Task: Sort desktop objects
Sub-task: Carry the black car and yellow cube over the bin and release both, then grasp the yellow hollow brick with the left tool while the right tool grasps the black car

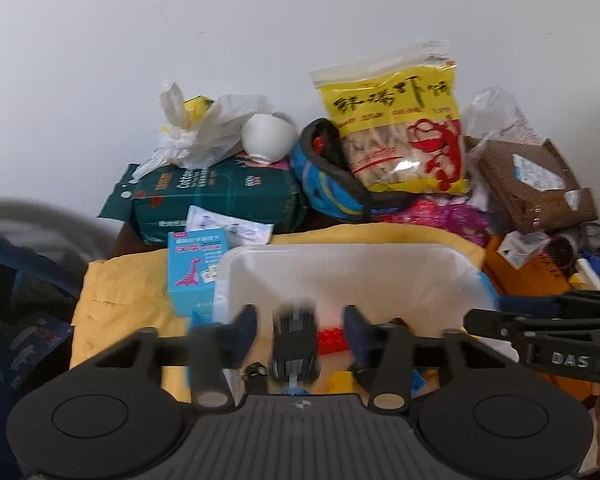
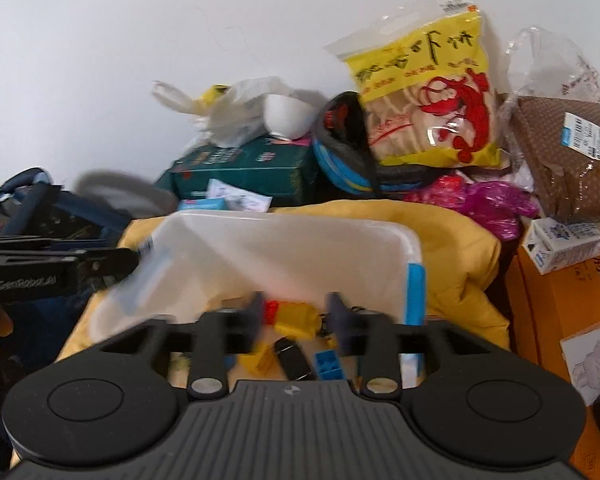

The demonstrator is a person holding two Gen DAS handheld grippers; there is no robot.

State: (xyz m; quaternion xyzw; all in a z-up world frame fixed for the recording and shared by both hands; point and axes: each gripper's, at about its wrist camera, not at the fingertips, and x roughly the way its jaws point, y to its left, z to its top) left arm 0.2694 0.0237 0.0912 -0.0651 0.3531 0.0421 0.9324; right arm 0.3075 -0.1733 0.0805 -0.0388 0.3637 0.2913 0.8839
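Left gripper [image 1: 300, 330], jaws spread, with a small black cylindrical object [image 1: 294, 344] between them but touching neither finger; it appears released or falling, and motion blur forbids certainty. Its long axis runs roughly vertical in the left wrist view, one end with a blue tip toward the camera, the other toward the translucent bin [image 1: 380, 268]. Right gripper [image 2: 296, 318], jaws likewise apart and holding nothing, poised over the same bin [image 2: 284, 248], above a red and yellow block [image 2: 292, 314], a blue brick [image 2: 330, 364] and a flat black piece [image 2: 294, 358] lying on the bin floor, its long axis slanting from upper left to lower right.

Bin resting on a yellow cloth [image 1: 120, 292]; blue card box [image 1: 196, 272] just beside its left wall; green tissue pack [image 1: 220, 196], snack bag [image 1: 396, 128] and brown parcel [image 1: 536, 184] stacked behind.

Risks, as judged: the black cylinder, unsupported, may bounce or roll once it lands; the two grippers work close together over one bin and may collide; the soft cloth may let the bin shift if a wall is nudged; blur makes contact hard to confirm.
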